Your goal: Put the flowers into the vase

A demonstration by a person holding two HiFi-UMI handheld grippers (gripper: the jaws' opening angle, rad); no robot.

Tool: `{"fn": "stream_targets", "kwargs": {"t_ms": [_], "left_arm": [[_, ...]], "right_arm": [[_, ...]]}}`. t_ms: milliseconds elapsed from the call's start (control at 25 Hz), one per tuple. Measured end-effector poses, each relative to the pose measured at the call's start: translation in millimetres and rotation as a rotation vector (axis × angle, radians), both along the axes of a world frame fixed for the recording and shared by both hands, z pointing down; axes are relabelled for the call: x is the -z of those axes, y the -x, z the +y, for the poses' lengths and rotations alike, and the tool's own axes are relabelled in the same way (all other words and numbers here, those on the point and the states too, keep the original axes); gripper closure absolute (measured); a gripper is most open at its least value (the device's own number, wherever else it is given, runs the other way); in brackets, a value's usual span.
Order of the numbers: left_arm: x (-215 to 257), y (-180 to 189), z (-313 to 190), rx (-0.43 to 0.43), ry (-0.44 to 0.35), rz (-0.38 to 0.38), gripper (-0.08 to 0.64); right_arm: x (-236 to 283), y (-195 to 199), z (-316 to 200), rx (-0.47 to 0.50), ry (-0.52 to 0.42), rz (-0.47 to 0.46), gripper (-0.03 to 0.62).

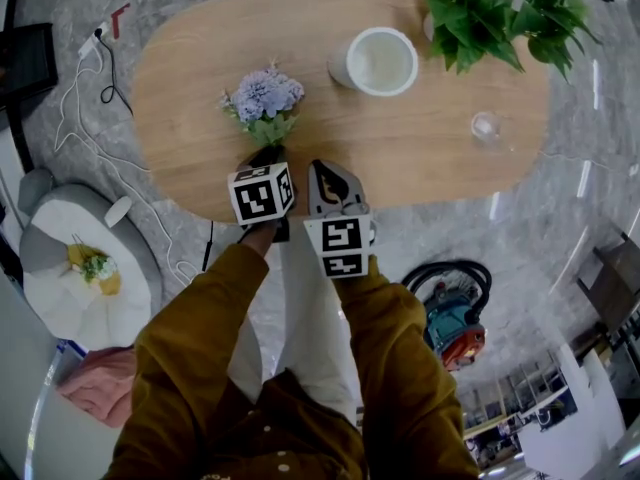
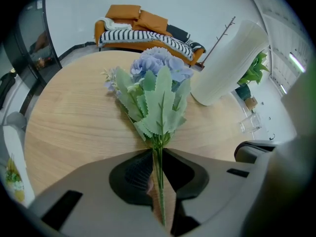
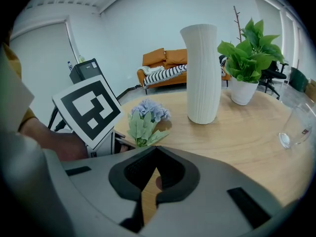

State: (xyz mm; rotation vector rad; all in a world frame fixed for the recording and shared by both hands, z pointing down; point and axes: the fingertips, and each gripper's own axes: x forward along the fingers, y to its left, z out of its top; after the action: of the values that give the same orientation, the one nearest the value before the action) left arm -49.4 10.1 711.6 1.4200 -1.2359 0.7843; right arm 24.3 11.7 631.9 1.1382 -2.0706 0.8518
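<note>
Clamped on the flowers (image 2: 158, 88) stem with the left gripper (image 1: 265, 156), stem end lost inside the grip, blooms just ahead. Pressed shut, empty, alongside: the right gripper (image 1: 323, 168). Ahead-right across bare table (image 1: 420, 153): the vase (image 1: 378, 61).

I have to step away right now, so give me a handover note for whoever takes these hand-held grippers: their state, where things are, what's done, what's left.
Left hand-held gripper: shut on the stem of the flowers.
Right hand-held gripper: shut, empty, close beside the left one.
Flowers: at the near edge of the table.
Vase: upright, farther back, apart from the flowers, nothing in it.
Done: flowers grasped.
Left: lift them, carry them to the vase, lower the stem in, release.
</note>
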Motion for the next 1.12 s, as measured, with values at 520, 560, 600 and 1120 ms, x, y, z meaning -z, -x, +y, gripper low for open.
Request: {"fn": "stream_targets", "kwargs": {"t_ms": [520,560,600,1120], "left_arm": [[15.2,-6.3,-17.3,-0.036,-0.073,-0.008,0.537],[16.5,-5.4,-18.1,-0.035,-0.078,-0.009,0.537],[18.0,-4.4,-18.8,-0.033,-0.083,-0.009,0.537],[55.3,8.9,-39.8,-0.027,-0.204,0.019,0.537]], "right_arm": [[1.2,-10.3,-1.5,-0.017,-0.002,0.013,0.589],[2.1,-10.0,-1.2,-0.016,-0.003,0.013,0.589],[3.2,-9.5,-1.0,-0.015,-0.004,0.014,0.589],[23.2,-0.5,-9.7,-0.009,-0.034,0.015,0.589]]}}
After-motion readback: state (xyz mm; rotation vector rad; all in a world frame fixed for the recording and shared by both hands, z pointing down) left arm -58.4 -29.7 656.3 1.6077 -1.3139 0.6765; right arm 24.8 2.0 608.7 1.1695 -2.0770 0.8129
